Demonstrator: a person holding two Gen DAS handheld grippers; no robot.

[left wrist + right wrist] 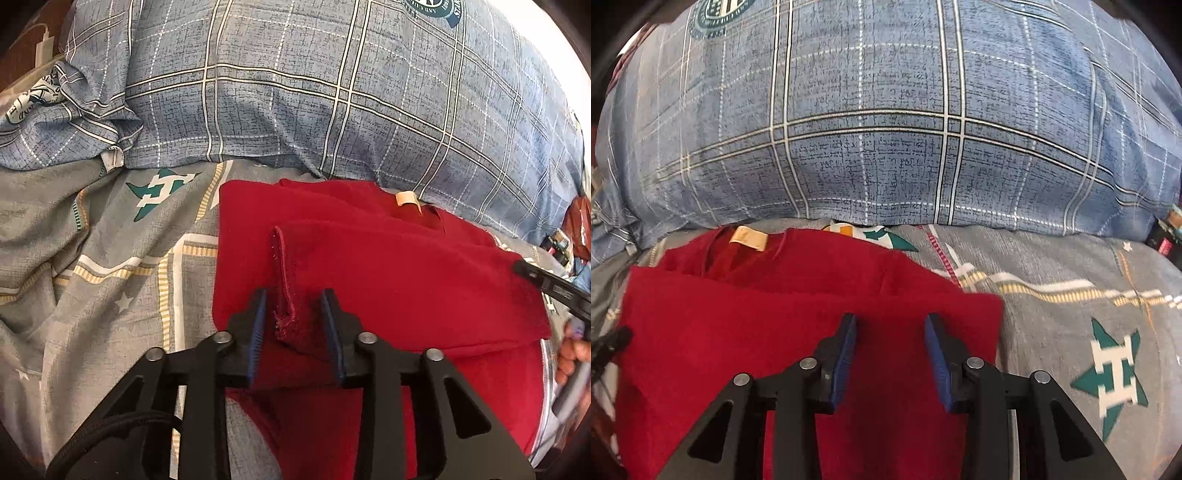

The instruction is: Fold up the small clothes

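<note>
A red knit garment (388, 273) lies partly folded on the grey printed bedsheet (92, 258), with a tan neck label (405, 198) at its far edge. My left gripper (296, 299) hangs just over its near part. A raised hemmed fold (286, 291) stands between the blue pads, with gaps on both sides. In the right wrist view the garment (775, 314) fills the lower left. My right gripper (891, 325) is open and empty just above it, near its right edge. The right gripper's finger also shows in the left wrist view (546, 282).
A large blue plaid pillow (332, 92) lies right behind the garment and also fills the top of the right wrist view (886, 129). Small dark and red items (576, 225) sit at the far right edge of the bed.
</note>
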